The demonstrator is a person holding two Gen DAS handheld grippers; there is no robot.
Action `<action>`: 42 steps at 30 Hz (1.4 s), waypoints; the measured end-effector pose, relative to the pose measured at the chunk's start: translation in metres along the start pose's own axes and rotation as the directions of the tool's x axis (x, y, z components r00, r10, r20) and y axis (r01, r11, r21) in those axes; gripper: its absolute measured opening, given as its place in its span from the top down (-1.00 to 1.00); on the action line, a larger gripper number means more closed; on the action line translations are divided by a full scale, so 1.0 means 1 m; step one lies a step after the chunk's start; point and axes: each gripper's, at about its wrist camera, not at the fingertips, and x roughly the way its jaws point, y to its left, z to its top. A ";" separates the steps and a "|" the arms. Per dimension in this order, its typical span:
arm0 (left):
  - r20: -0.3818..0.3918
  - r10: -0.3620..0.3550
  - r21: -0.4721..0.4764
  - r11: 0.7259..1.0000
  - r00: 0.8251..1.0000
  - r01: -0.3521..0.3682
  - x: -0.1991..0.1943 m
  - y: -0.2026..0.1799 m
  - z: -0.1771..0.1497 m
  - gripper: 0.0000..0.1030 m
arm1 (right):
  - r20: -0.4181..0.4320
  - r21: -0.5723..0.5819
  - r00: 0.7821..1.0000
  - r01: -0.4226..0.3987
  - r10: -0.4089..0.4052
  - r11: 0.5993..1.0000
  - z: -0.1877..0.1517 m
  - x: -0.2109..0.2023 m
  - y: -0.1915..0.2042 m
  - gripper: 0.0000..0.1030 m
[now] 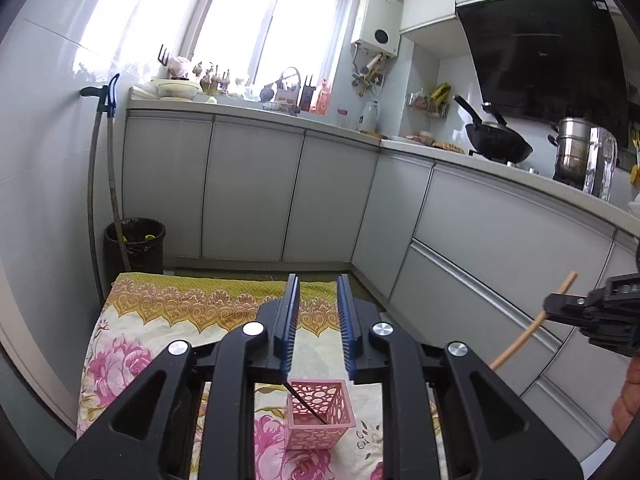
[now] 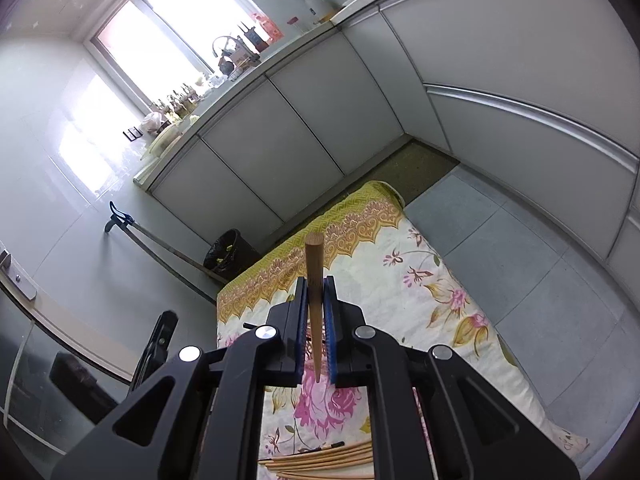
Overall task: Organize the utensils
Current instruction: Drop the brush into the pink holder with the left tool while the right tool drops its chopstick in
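Note:
A pink perforated holder (image 1: 320, 432) stands on the floral cloth (image 1: 132, 344), low in the left wrist view. One dark chopstick (image 1: 306, 404) leans inside it. My left gripper (image 1: 318, 284) hovers above and behind the holder, jaws apart with nothing between the blue pads. At the right edge of that view, my right gripper (image 1: 560, 304) pinches a light wooden chopstick (image 1: 516, 344). In the right wrist view my right gripper (image 2: 316, 282) is shut on that wooden chopstick (image 2: 314, 256), thick end pointing away. Several wooden chopsticks (image 2: 320, 458) lie on the cloth (image 2: 400, 280) below.
Grey kitchen cabinets (image 1: 252, 188) run along the far wall and the right side. A black trash bin (image 1: 136, 244) and a long-handled mop (image 1: 100, 184) stand at the left past the cloth. A person's hand (image 1: 628, 400) shows at the right edge.

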 end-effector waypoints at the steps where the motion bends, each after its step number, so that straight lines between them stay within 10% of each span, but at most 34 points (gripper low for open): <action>1: 0.000 0.012 -0.005 1.000 1.000 -0.012 -0.010 0.001 0.000 0.53 | 0.009 -0.015 1.000 0.000 0.000 1.000 0.002 0.003 0.006 0.85; 6: -0.017 0.102 -0.077 0.992 0.995 -0.103 -0.051 0.014 -0.023 -0.55 | 0.039 -0.094 0.999 0.024 -0.020 0.995 0.006 0.028 0.034 0.85; 30: -0.170 0.209 -0.062 0.973 0.963 -0.222 -0.058 0.055 -0.064 -0.77 | -0.046 -0.263 0.978 0.186 -0.204 0.947 -0.041 0.138 0.069 0.80; 35: -0.165 0.219 -0.056 0.972 0.962 -0.230 -0.061 0.055 -0.064 -0.79 | -0.084 -0.269 0.982 0.141 -0.169 0.953 -0.053 0.148 0.072 -0.14; 42: -0.175 0.207 -0.051 0.974 0.963 -0.219 -0.060 0.052 -0.065 -0.79 | -0.038 -0.239 0.994 0.093 -0.105 0.967 -0.049 0.120 0.077 -0.26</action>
